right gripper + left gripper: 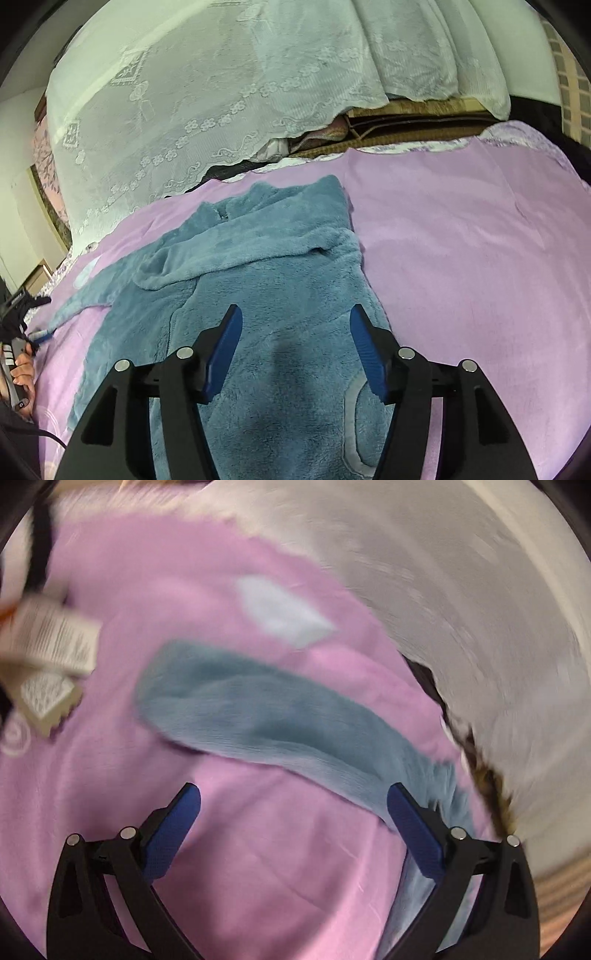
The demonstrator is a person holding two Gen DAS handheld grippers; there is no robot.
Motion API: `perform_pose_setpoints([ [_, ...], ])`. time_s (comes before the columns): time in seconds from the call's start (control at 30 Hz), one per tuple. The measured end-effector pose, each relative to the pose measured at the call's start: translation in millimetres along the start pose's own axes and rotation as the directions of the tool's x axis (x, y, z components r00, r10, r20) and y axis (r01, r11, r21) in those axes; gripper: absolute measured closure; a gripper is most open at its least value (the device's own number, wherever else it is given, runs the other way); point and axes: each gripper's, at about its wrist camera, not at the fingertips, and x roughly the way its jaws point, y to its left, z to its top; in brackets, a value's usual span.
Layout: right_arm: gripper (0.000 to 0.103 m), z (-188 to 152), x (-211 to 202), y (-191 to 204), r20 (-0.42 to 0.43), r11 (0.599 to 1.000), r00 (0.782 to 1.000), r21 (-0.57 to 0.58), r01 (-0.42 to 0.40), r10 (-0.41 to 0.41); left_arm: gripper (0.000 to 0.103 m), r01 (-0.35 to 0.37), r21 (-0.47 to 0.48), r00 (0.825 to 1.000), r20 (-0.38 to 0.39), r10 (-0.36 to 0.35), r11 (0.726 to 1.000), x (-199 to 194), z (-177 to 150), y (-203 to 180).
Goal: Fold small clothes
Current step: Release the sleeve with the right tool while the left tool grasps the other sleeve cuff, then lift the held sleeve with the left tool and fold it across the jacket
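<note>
Two grippers work over one fleecy blue garment [266, 266] spread on a pink blanket [480, 258]. No box or basket shows in either view; the blanket is the only thing bearing anything, and it bears just the garment.

Starting at the left: a person's hand [22, 373] shows at the edge of the right camera's view, wrapped around a grip. The left gripper [293, 797] hangs with its jaws spread wide and nothing in them. A sleeve [258, 716] of the garment lies ahead of it on the blanket, running down to the right-hand finger [413, 830] (whether it touches, the blur hides). A white patch [284, 613] lies beyond the sleeve.

Further right, the right gripper [295, 332] hovers over the garment's body, jaws parted and gripping nothing; fleece lies flat beneath them. Its hood lies bunched toward the far side. Behind the blanket hangs a white lace cover [207, 96].
</note>
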Motion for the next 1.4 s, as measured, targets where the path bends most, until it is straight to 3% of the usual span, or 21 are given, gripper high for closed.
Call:
perform_pose_setpoints([
  [0.1,0.042,-0.7,0.1,1.4,0.0,1.0,1.0,-0.004,-0.003,0.003,0.005,0.007,-0.066,1.0,0.009,-0.006,0.998,-0.8,7.6,17.9],
  [0.37,0.041,-2.1,5.8,-0.1,-0.028,1.0,0.999,0.011,-0.018,0.018,0.009,-0.038,-0.088,0.999,0.029,0.041,0.995,18.2,25.1,18.7],
  [0.43,0.041,-2.0,9.3,-4.3,-0.043,0.999,0.999,0.03,-0.021,0.022,0.032,-0.064,-0.087,0.997,0.036,0.067,0.994,23.4,33.7,20.2],
  [0.6,0.041,-3.4,16.2,-13.8,-0.071,0.996,0.997,0.086,-0.033,0.04,0.068,-0.129,-0.058,0.99,0.044,0.132,0.99,33.0,47.5,22.5],
  [0.63,0.041,-3.6,16.2,-13.8,-0.07,0.996,0.997,0.088,-0.034,0.04,0.081,-0.13,-0.041,0.99,0.044,0.131,0.991,33.1,48.0,20.8],
  [0.7,0.041,-3.8,16.0,-11.8,-0.069,0.997,0.997,0.077,-0.03,0.035,0.091,-0.113,-0.012,0.993,0.034,0.113,0.994,33.8,47.9,16.9],
  [0.9,0.041,3.2,8.4,-6.0,-0.045,0.997,0.998,0.064,-0.042,0.045,0.094,-0.166,0.148,0.978,0.148,0.145,0.975,9.5,40.8,-21.8],
  [1.1,0.041,23.3,12.1,5.1,-0.063,0.997,0.995,0.041,-0.073,0.075,0.094,-0.2,0.328,0.969,0.203,0.138,0.923,-6.4,26.7,-79.7],
  [1.17,0.041,32.1,16.8,8.3,-0.064,0.998,0.996,0.016,-0.06,0.061,0.094,-0.2,0.376,0.97,0.204,0.129,0.905,-6.5,22.2,-102.6],
  [1.4,0.041,63.3,53.1,21.4,-0.105,0.998,0.993,-0.037,-0.057,0.053,0.094,-0.129,0.456,0.986,0.156,0.064,0.881,1.0,4.6,-167.0],
])
